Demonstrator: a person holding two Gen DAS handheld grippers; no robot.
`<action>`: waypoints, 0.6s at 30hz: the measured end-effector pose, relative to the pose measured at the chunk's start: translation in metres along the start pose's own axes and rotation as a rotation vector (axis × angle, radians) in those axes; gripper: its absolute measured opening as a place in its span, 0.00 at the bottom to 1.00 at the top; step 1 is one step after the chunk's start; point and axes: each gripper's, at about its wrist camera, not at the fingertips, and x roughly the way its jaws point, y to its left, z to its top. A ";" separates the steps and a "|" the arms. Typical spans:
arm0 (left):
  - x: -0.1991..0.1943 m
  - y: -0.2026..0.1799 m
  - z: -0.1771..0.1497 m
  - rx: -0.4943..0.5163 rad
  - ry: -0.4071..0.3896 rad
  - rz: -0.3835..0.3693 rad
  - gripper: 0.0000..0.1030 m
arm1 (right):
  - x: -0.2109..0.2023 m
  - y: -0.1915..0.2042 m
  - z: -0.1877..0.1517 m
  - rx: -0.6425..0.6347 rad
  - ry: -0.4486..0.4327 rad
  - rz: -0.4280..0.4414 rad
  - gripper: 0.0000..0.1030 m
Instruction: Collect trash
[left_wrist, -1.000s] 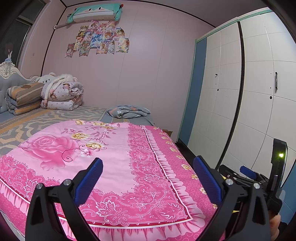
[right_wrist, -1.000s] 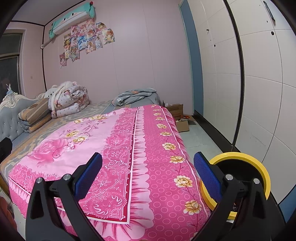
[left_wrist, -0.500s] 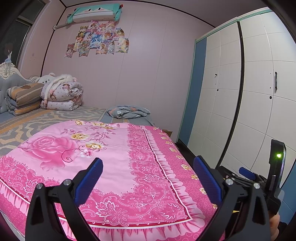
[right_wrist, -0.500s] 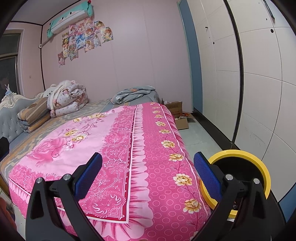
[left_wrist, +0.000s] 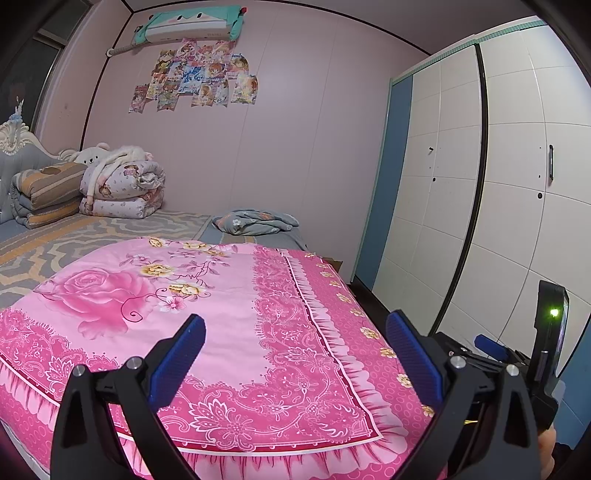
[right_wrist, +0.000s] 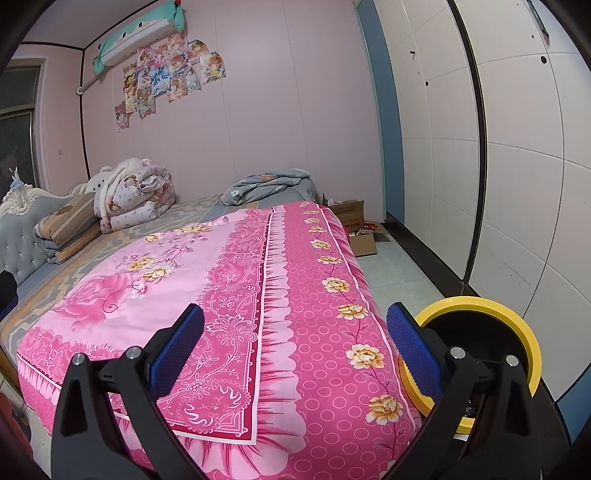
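I hold both tools above the foot of the bed. My left gripper is spread wide with nothing between its blue pads. My right gripper is likewise spread and empty.

Task object: no loose trash is visible on the pink floral bedspread. The only candidate I can see is a group of small wrappers or packets in and around the open cardboard box on the floor beside the far corner of the bed; they are too small to identify with certainty.

Handling judgement: if these are wrappers, I expect them to be light, thin, soft and somewhat slippery. I would pinch each one across a crumpled fold or edge, not a flat face, and close fully.

Containers:
- The yellow-rimmed bin stands on the floor just beside the bed's near corner, close to my right gripper. Its interior is dark; I cannot tell what it holds.
- The cardboard box is open, well apart from the bin. A second box stands behind it; its contents are not visible.
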 end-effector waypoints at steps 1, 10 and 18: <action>0.000 0.000 0.000 0.001 0.000 -0.002 0.92 | 0.000 0.000 0.000 0.000 0.001 0.000 0.92; -0.001 0.001 -0.001 0.002 0.001 -0.001 0.92 | 0.002 0.000 -0.001 0.004 0.005 -0.002 0.92; -0.001 0.000 -0.001 0.005 -0.001 0.000 0.92 | 0.002 0.000 -0.002 0.006 0.008 -0.002 0.92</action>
